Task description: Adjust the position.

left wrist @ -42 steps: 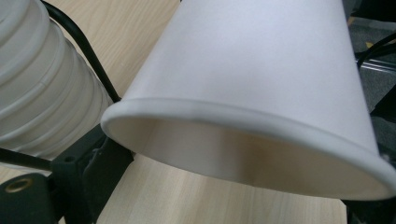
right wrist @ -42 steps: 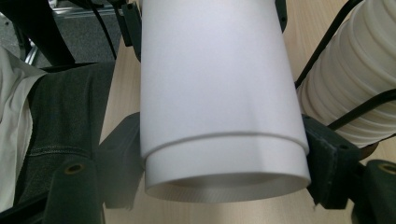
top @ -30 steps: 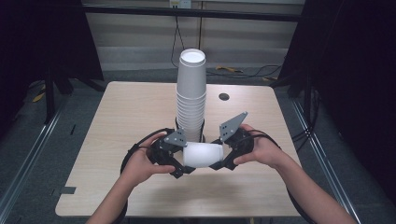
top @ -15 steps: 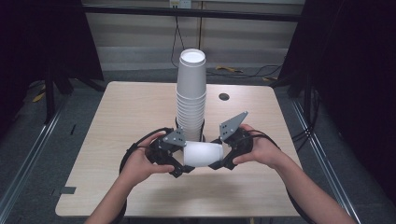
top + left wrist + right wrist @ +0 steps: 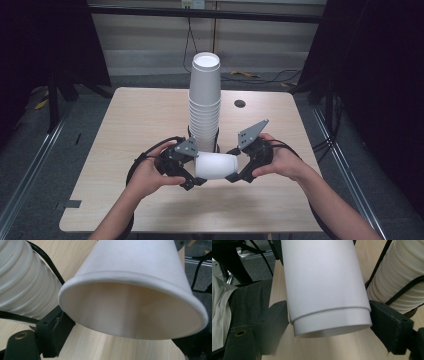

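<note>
You are holding one paper cup (image 5: 216, 166) on its side between both grippers, just above the table (image 5: 125, 125) near its front edge. Your left gripper (image 5: 186, 172) is clamping the wide rim end (image 5: 130, 305); your right gripper (image 5: 239, 172) is clamping the narrow base end (image 5: 329, 325). The cup is looking light, thin and easily crushed, and its smooth wall is likely slippery, so you are better off pinching at the rolled rim and the stiffer base ring than mid-wall. Behind it, towards the table's middle, the stack (image 5: 204, 105) of cups is standing upright.

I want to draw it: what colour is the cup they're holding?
The cup is plain white, clearest in the right gripper view.
</note>
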Demonstrator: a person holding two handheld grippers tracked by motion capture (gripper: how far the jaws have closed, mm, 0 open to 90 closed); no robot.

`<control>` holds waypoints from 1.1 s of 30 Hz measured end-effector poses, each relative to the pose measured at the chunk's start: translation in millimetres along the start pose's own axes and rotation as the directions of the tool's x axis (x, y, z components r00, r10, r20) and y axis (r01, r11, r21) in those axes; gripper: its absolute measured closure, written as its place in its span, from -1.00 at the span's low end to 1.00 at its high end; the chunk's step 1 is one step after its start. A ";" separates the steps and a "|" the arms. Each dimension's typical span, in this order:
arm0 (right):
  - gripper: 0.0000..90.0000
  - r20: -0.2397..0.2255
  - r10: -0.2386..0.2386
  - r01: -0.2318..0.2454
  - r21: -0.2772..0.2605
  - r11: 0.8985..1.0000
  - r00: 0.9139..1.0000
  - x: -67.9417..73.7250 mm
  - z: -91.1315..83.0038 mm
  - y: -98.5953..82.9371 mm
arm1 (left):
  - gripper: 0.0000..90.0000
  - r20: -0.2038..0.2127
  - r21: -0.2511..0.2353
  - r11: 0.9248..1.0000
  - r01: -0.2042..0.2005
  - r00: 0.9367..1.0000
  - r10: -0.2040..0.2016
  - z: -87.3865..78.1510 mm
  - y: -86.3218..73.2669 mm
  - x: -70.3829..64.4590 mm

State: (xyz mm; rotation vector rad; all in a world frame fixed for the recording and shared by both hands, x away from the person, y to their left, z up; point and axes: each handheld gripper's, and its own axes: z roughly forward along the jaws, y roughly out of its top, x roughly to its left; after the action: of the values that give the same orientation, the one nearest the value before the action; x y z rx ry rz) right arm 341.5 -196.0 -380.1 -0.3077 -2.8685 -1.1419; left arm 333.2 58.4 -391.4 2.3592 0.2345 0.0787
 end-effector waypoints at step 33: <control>-0.69 0.038 -0.009 0.004 0.113 0.994 0.999 14.0 -1.0 26.3 | -0.71 -0.025 0.296 0.952 -0.074 0.996 0.085 11.4 25.7 -6.4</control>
State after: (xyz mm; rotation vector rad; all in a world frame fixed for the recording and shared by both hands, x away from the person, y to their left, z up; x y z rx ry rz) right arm 332.9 -175.6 -360.1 -0.3193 -2.9553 -0.9794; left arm 332.1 31.3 -381.6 2.6677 0.1789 0.1344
